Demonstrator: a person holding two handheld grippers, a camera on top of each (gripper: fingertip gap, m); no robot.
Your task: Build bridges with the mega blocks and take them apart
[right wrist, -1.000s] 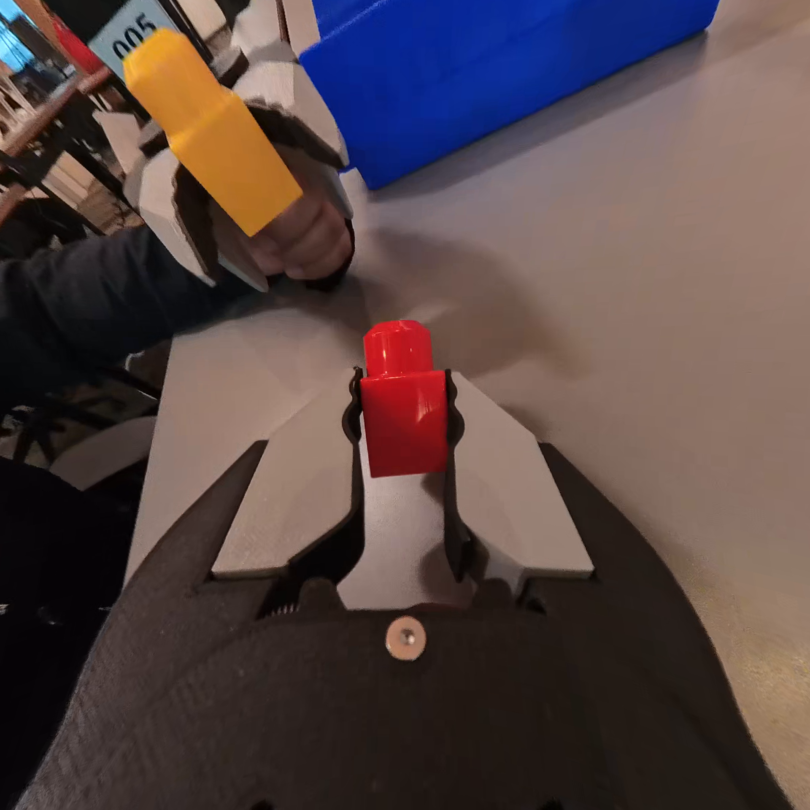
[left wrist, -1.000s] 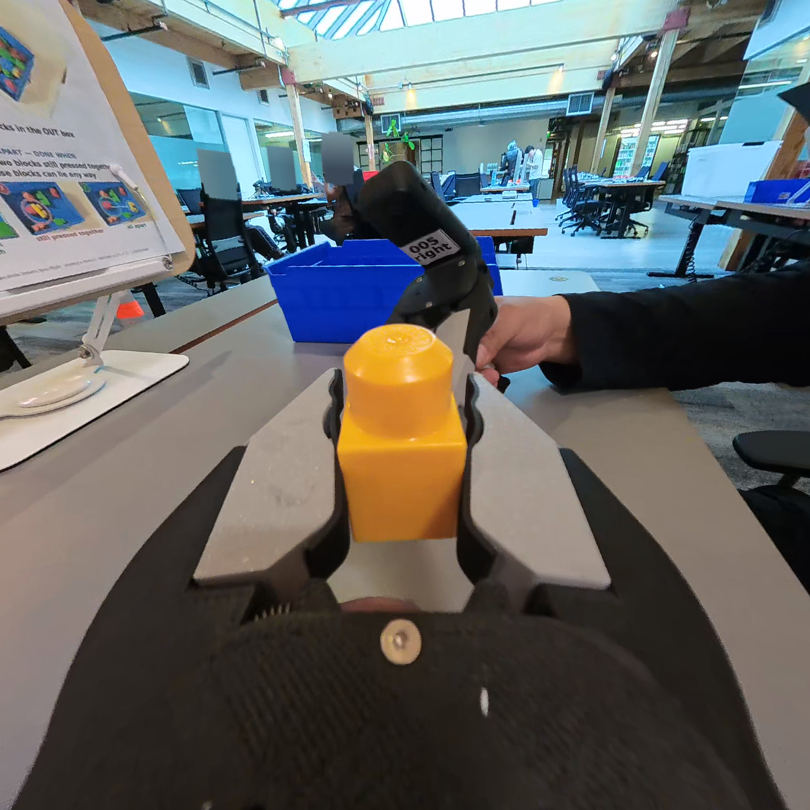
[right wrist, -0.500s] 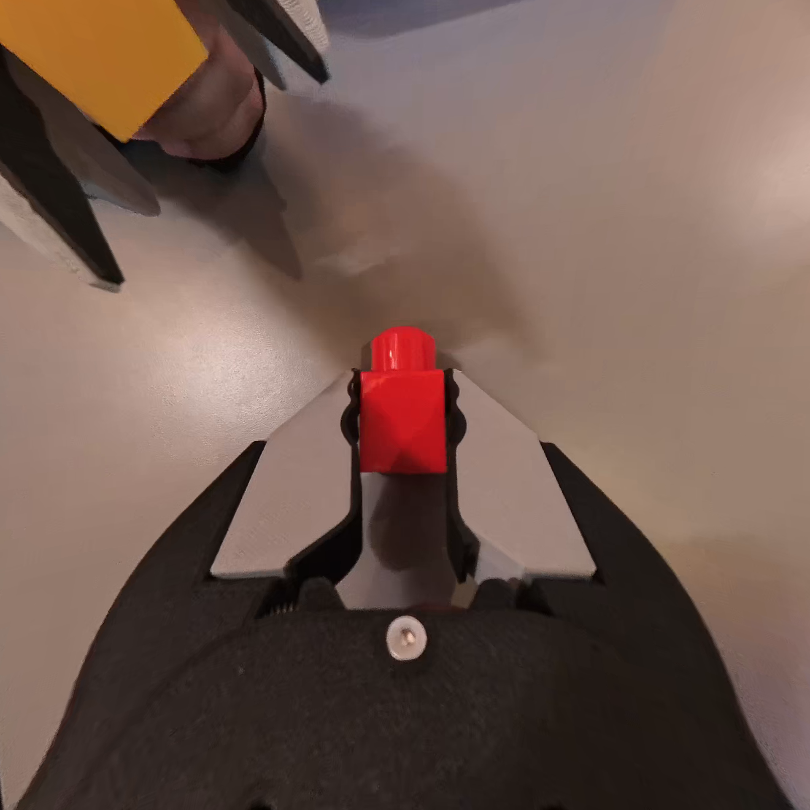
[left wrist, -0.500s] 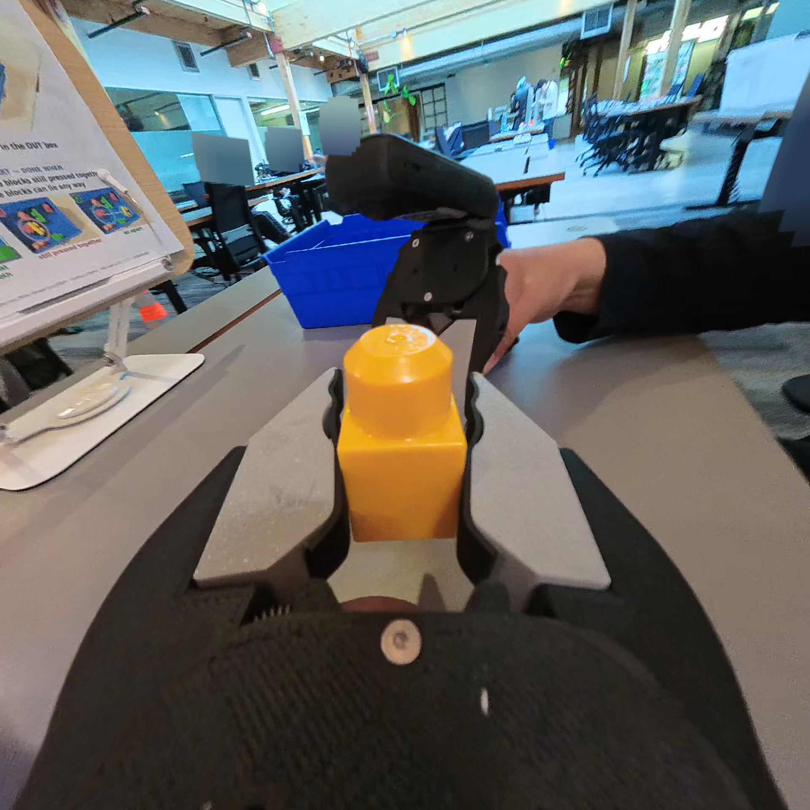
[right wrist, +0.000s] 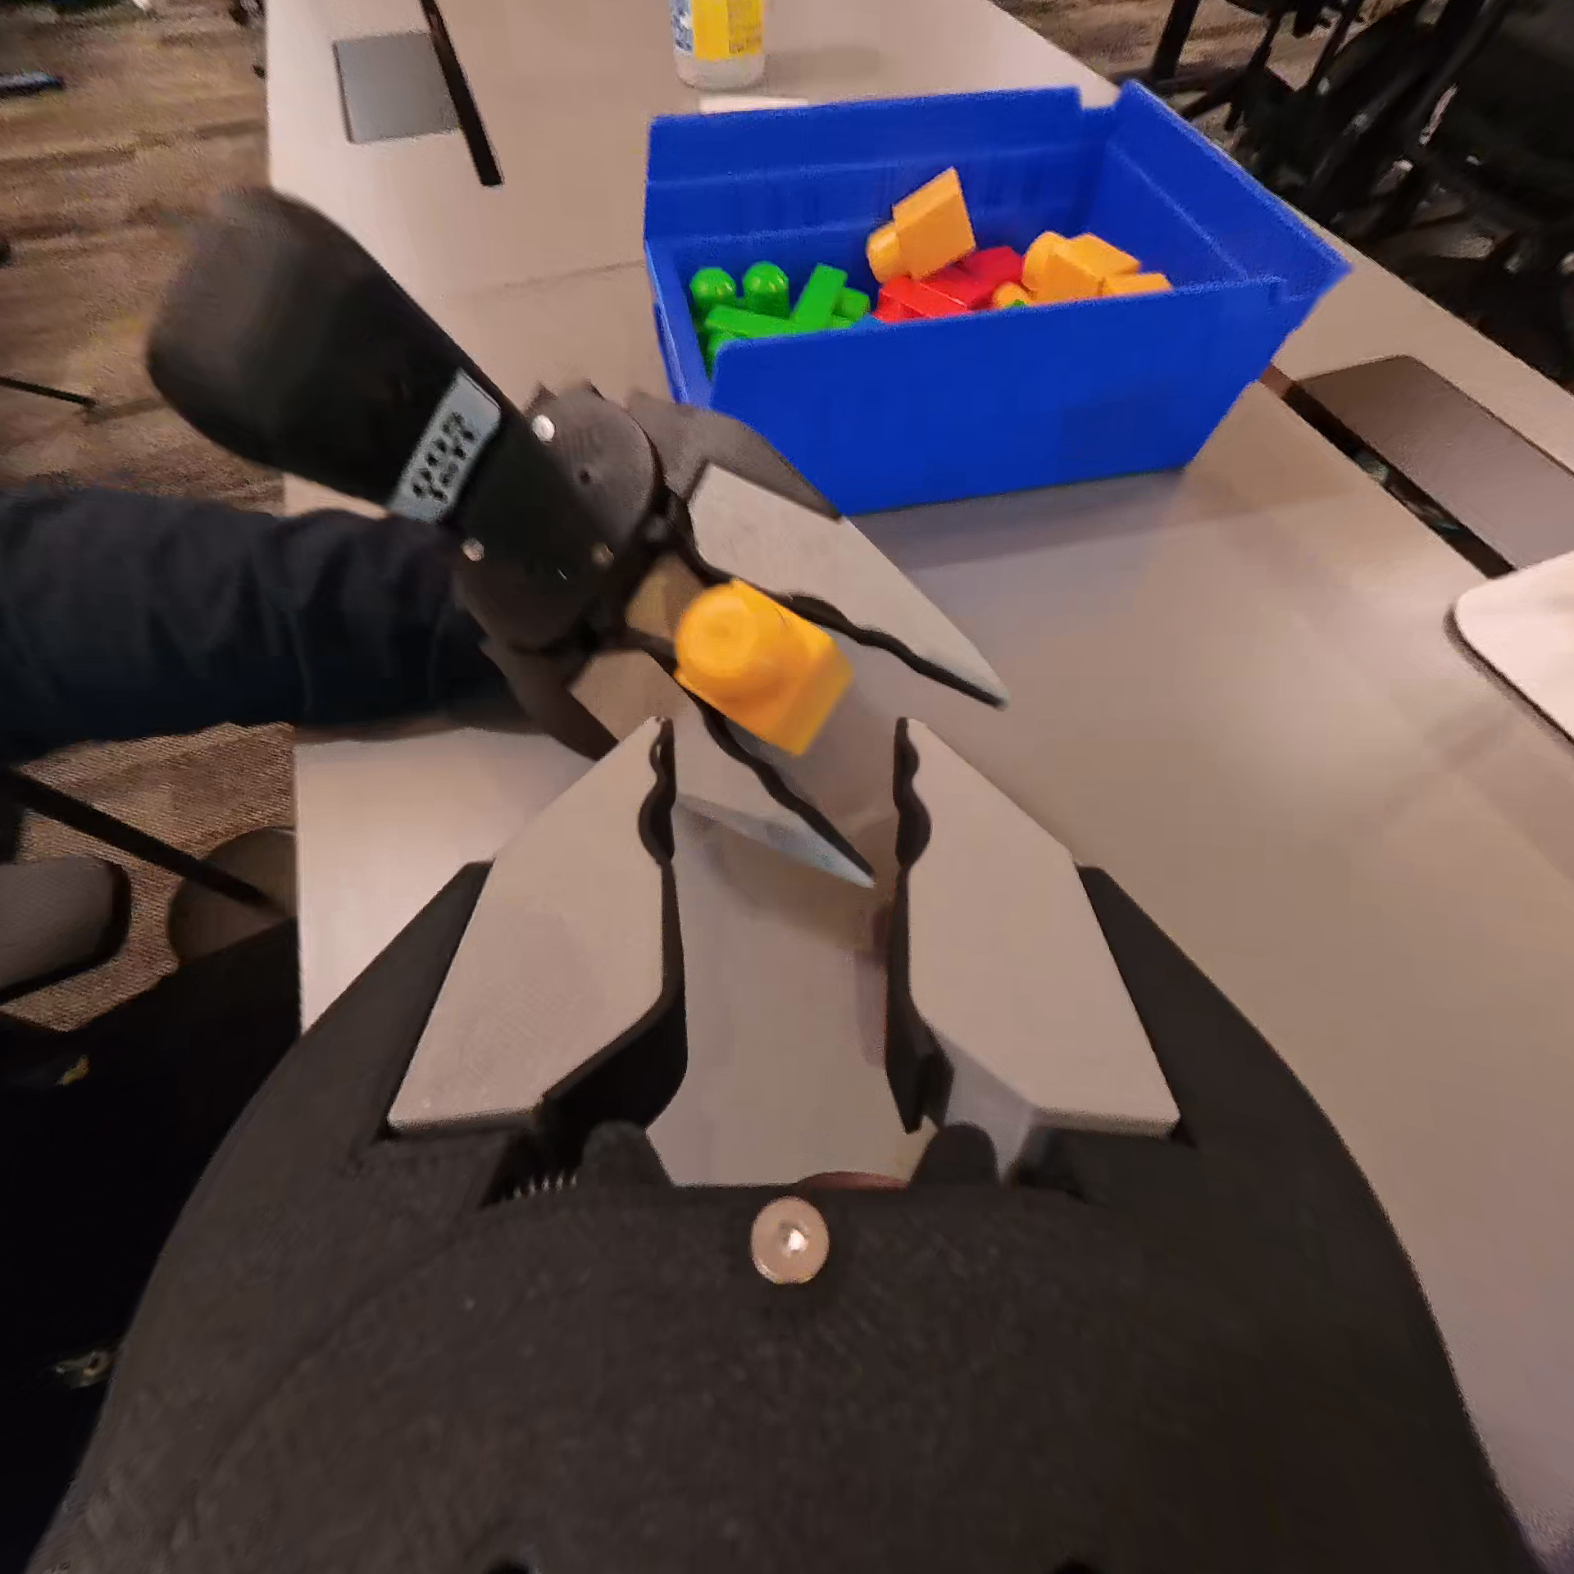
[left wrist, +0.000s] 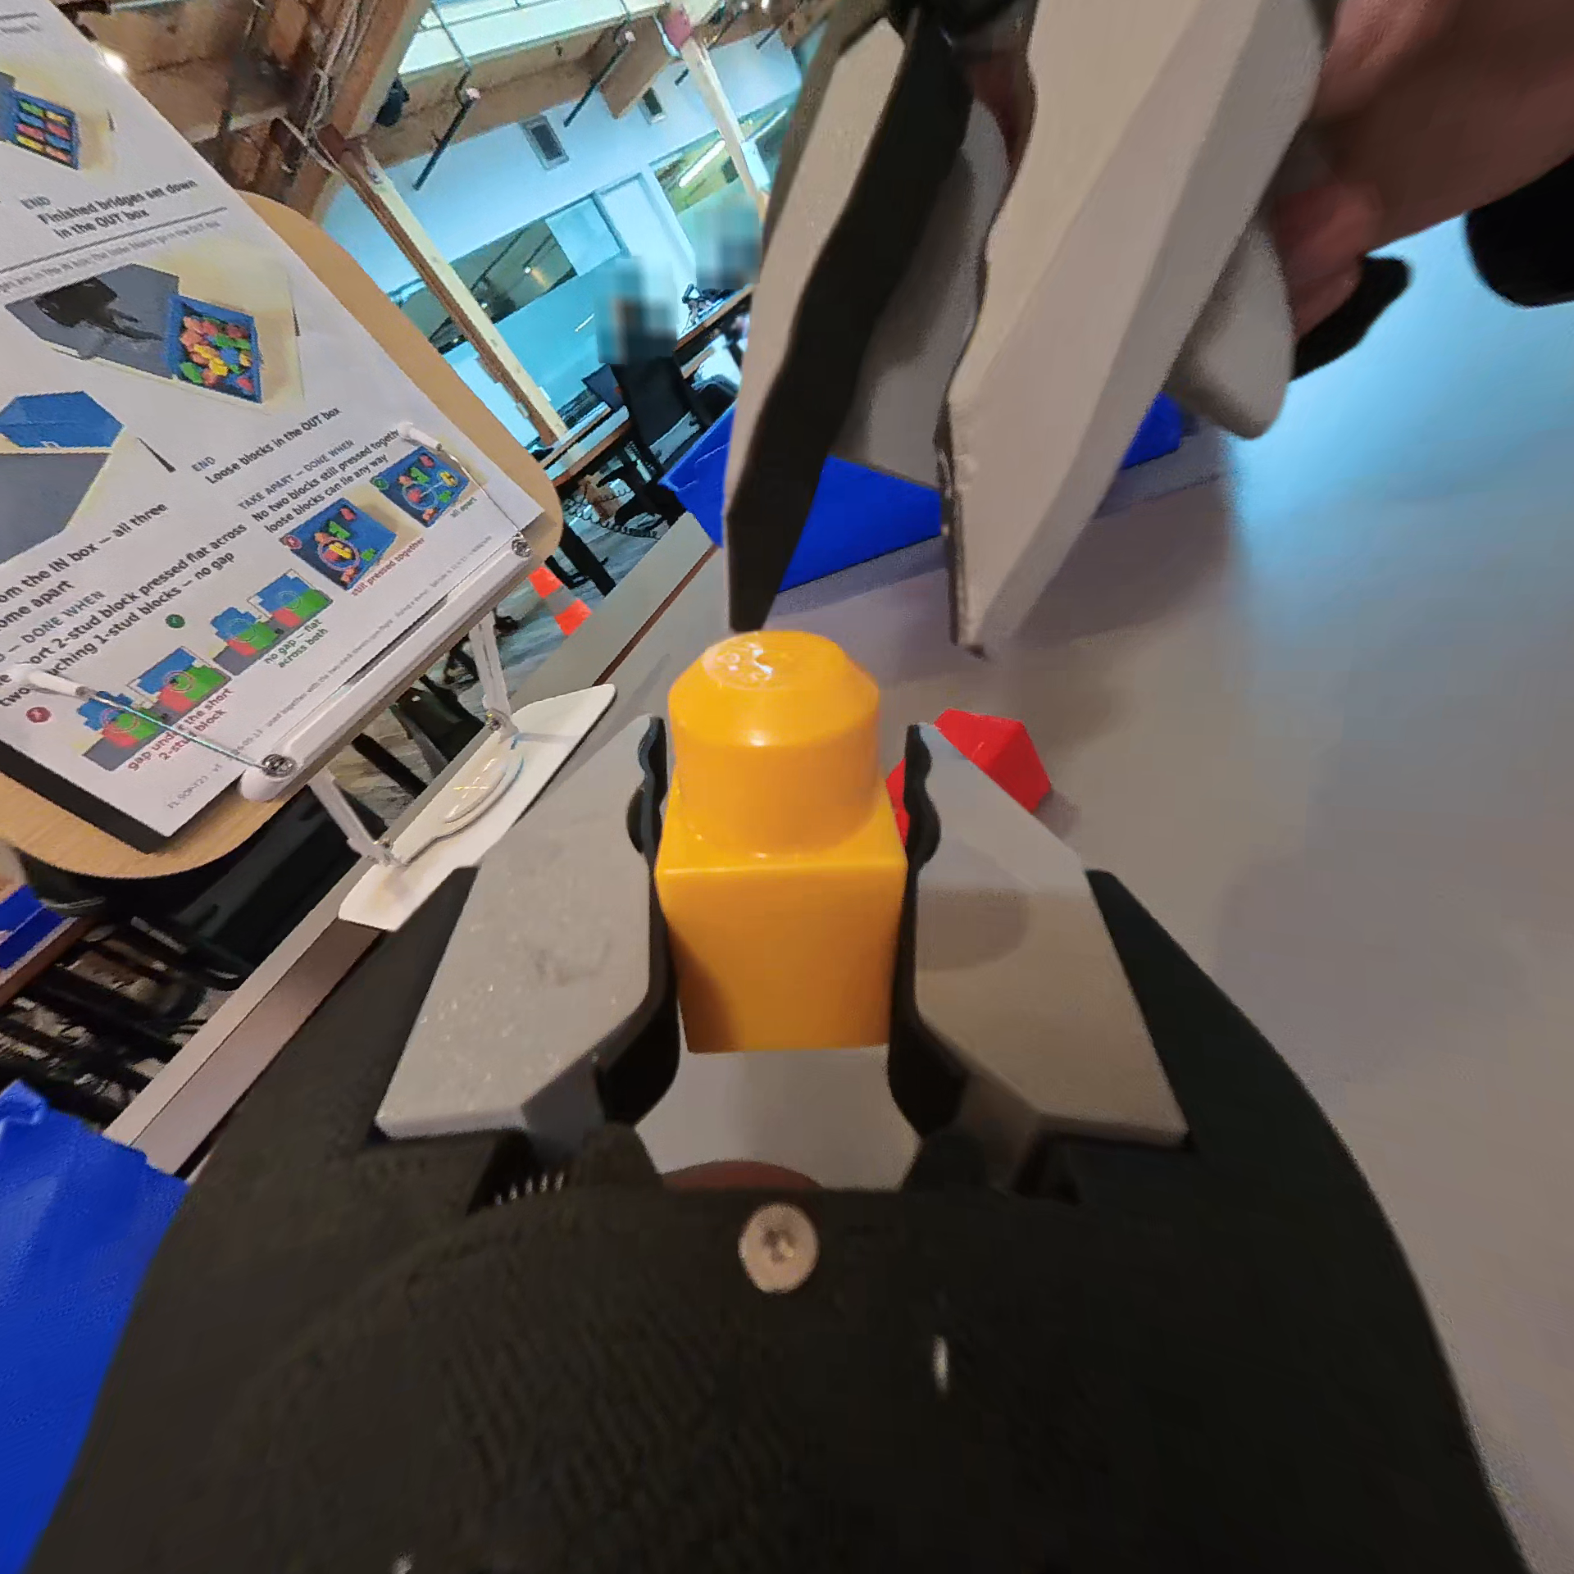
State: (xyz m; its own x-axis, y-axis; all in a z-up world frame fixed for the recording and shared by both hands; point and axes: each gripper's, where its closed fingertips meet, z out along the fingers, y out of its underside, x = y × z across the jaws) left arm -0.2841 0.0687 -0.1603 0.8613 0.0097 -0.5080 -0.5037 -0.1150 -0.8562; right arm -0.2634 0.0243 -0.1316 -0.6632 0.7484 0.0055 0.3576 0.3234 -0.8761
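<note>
My left gripper (left wrist: 779, 766) is shut on an orange one-stud block (left wrist: 779, 886); both pads press its sides and it is held above the grey table (left wrist: 1320, 852). The same block shows in the right wrist view (right wrist: 762, 669), still in the left gripper's grasp. My right gripper (right wrist: 779, 766) is open with nothing between its pads. In the left wrist view it hangs above (left wrist: 860, 630), fingers pointing down. A red block (left wrist: 992, 758) lies on the table just beyond my left gripper's right finger, partly hidden by it.
A blue bin (right wrist: 979, 426) with green, red and orange blocks stands on the table beyond the grippers. An instruction sheet on a stand (left wrist: 213, 511) is at the left, its white base (left wrist: 477, 792) on the table. A bottle (right wrist: 715, 43) stands farther back. Tip to tip, the grippers are about 5 centimeters apart.
My right gripper opened and let go of the red block, which now lies on the table, and then lifted away. My left gripper kept the orange block and tilted downward towards the table.
</note>
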